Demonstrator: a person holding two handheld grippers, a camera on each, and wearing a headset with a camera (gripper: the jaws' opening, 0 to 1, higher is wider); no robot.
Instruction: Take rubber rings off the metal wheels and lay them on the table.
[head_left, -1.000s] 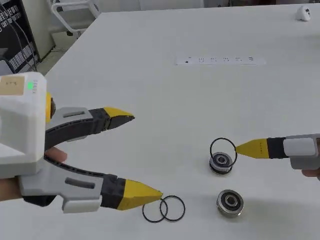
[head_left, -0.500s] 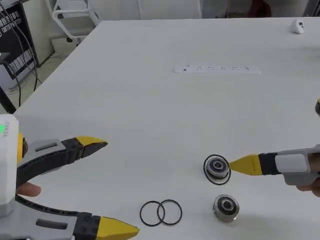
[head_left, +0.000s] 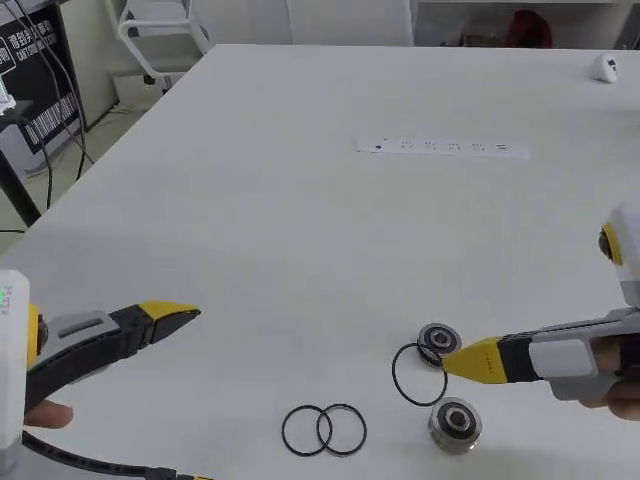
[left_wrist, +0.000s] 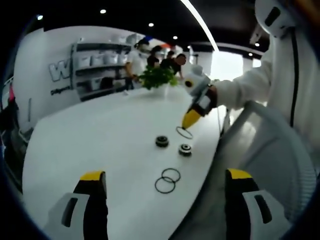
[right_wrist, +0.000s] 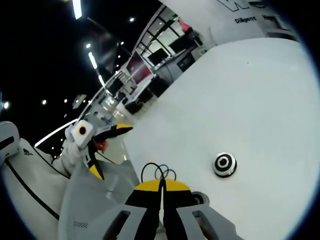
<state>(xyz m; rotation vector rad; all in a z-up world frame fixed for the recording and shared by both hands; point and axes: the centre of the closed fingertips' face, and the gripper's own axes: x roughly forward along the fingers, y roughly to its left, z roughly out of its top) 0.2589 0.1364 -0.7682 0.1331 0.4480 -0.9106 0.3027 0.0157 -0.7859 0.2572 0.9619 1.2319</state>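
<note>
My right gripper (head_left: 450, 362) is shut on a thin black rubber ring (head_left: 393, 373), which hangs from its yellow tips just in front of a bare metal wheel (head_left: 438, 340). A second metal wheel (head_left: 455, 423) lies closer to me. Two loose rubber rings (head_left: 324, 429) lie overlapping on the table to the left of the wheels. My left gripper (head_left: 190, 400) is open at the near left, well away from them. In the left gripper view the right gripper (left_wrist: 192, 117) holds the ring (left_wrist: 184, 132) beyond both wheels (left_wrist: 161, 141). The right gripper view has one wheel (right_wrist: 225, 164) ahead of its closed tips (right_wrist: 161, 187).
A white power strip (head_left: 442, 147) lies flat at mid-table, a small white object (head_left: 605, 68) sits at the far right corner. A chair (head_left: 150, 30) stands beyond the table's left edge (head_left: 100, 160). Several people (left_wrist: 150, 52) stand far off.
The ring that sat around the farther wheel has come off it and now hangs from the right gripper's tips. The left gripper has drawn back toward the near left.
</note>
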